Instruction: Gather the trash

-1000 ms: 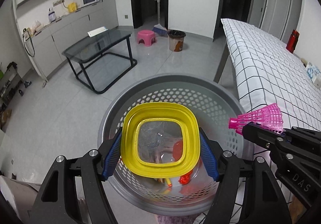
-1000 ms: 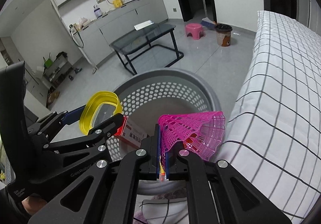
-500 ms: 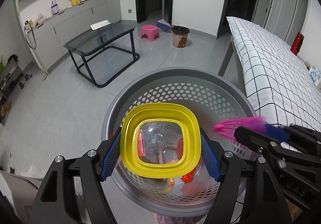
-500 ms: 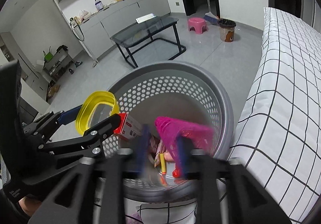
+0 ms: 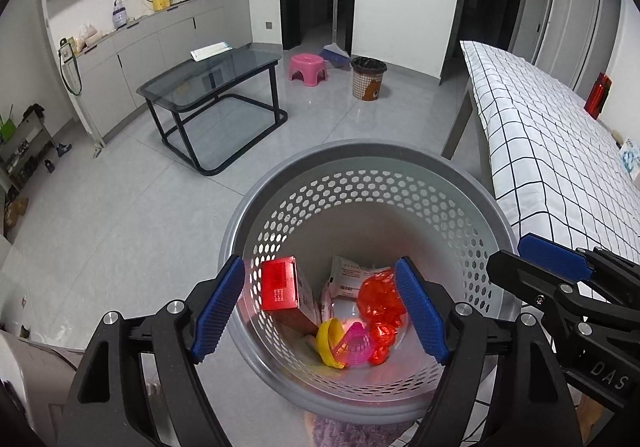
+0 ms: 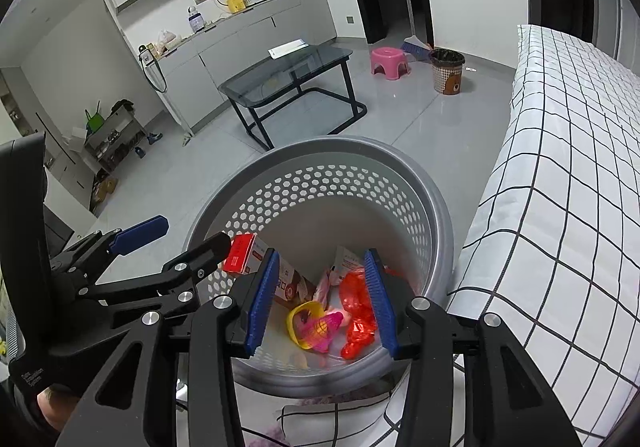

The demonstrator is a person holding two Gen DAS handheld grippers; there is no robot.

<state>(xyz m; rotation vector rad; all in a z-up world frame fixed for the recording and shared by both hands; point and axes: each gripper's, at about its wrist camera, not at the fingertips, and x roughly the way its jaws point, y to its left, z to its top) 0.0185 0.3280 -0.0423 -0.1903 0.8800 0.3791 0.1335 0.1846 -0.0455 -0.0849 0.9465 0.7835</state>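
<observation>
Both my left gripper (image 5: 320,307) and my right gripper (image 6: 322,301) hover over the grey perforated basket (image 5: 400,171) with jaws spread wide, holding nothing. In the basket's bottom, the yellow lid (image 5: 327,341) and pink shuttlecock (image 5: 356,343) lie touching, beside a red box (image 5: 280,283) and crumpled red wrapper (image 5: 378,297).

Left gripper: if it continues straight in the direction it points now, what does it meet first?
Probably the trash inside the grey perforated plastic basket: the open left gripper aims at the pink plastic shuttlecock and yellow plastic lid, though depth is unclear.
</observation>
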